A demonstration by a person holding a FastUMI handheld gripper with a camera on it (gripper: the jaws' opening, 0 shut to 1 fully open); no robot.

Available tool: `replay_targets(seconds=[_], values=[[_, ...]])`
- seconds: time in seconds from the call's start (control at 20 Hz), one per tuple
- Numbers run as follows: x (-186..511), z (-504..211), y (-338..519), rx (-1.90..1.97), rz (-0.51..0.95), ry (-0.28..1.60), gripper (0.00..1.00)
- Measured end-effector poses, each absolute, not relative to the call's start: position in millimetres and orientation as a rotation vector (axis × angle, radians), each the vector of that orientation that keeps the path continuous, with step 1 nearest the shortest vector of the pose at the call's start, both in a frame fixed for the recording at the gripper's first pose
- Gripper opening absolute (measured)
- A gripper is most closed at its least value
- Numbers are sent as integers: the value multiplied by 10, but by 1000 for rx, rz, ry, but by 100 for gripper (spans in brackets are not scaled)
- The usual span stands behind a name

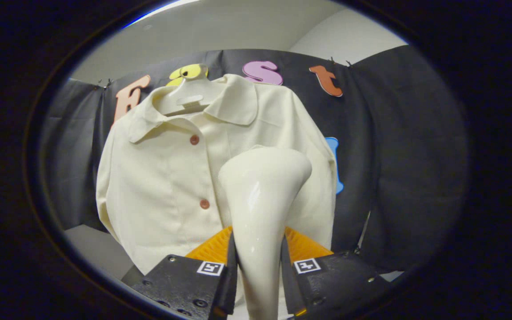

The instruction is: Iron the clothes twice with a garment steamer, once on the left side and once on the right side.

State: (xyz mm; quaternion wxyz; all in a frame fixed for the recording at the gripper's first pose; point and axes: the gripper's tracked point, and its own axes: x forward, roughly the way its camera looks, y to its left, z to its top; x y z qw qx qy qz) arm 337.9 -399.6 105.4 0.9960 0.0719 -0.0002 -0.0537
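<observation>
Cream plastic garment steamer [262, 195], clamped in my hand-held gripper [259, 262], could twist off the hanging cream button-up shirt [162, 178] if my grip slackens.

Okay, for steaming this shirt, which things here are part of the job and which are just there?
Part of the job:
- garment steamer, clamped between the tongs, head up against the shirt's front
- cream shirt with buttons
- hanger holding the shirt

Just there:
- black cloth wall behind the shirt
- pale surface below the shirt
</observation>
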Motion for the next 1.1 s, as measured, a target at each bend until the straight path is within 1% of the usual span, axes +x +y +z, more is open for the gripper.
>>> replay_targets(seconds=[0.3, 0.55, 0.95, 1.0, 1.1], values=[[3351, 421, -4020, 157, -73, 87, 43], [3327, -14, -3947, 198, -49, 111, 43], [3160, -867, -4105, 246, -92, 153, 43], [3132, -1045, -4151, 247, -115, 174, 43], [3072, -1377, -4175, 234, -112, 233, 43]])
